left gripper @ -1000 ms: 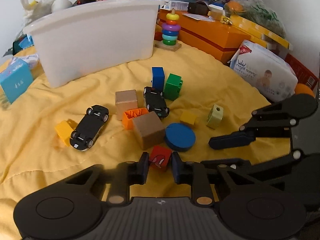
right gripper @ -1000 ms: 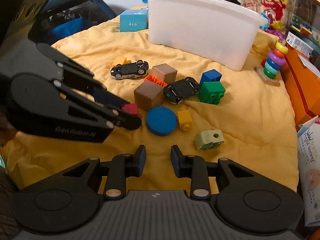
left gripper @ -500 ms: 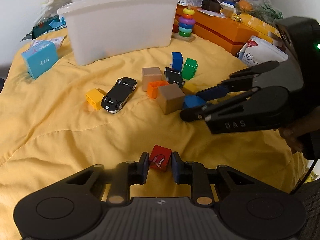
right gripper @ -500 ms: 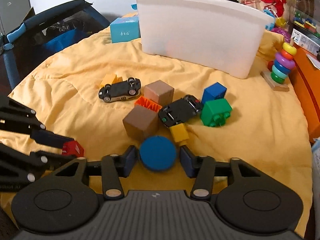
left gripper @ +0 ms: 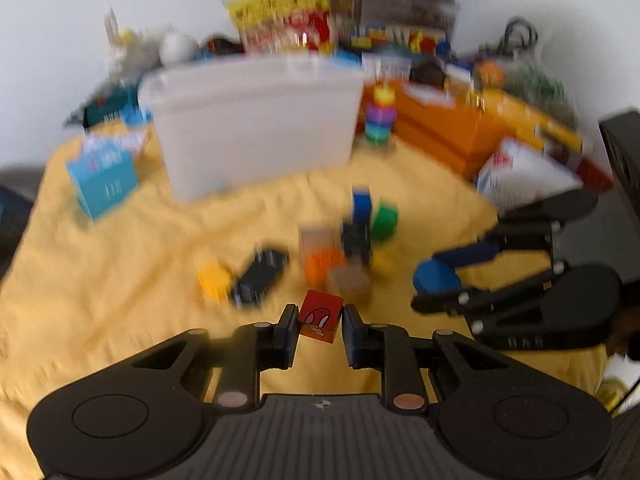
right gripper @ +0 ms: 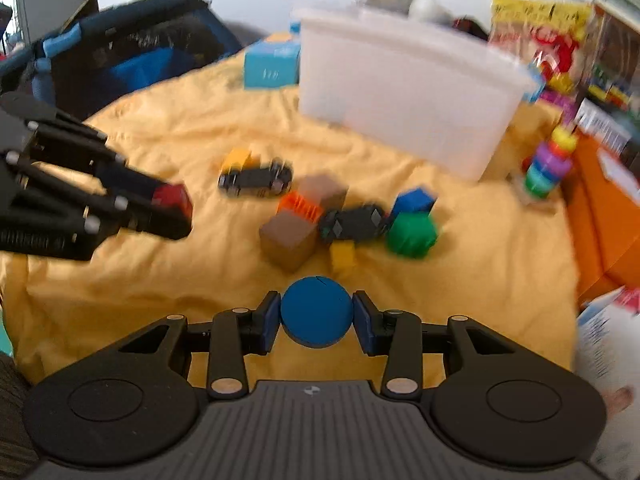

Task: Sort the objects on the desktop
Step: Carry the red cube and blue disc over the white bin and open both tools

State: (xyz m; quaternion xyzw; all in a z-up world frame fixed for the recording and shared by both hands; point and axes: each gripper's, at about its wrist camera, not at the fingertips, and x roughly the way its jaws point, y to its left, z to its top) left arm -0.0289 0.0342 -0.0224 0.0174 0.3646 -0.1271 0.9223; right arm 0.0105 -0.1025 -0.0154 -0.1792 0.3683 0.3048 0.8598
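Mid-carry, both loads lifted off the yellow quilt (right gripper: 472, 280). Left gripper (left gripper: 319, 326) clamped on red printed cube (left gripper: 321, 316), hard-edged, glossy face; right gripper (right gripper: 316, 318) pinching blue disc (right gripper: 316, 311) across its round rim, matte, flat. Likely next: bring both over the white bin (right gripper: 404, 88), translucent plastic with a high wall, clear the rim, then release. Disc could slip on the curved edge, so keep level. Left on the soft, wrinkled fabric: wooden cubes (right gripper: 290, 238), green stud brick (right gripper: 412, 232), black toy cars (right gripper: 256, 178), orange ribbed piece (right gripper: 300, 206). Both views motion-blurred.
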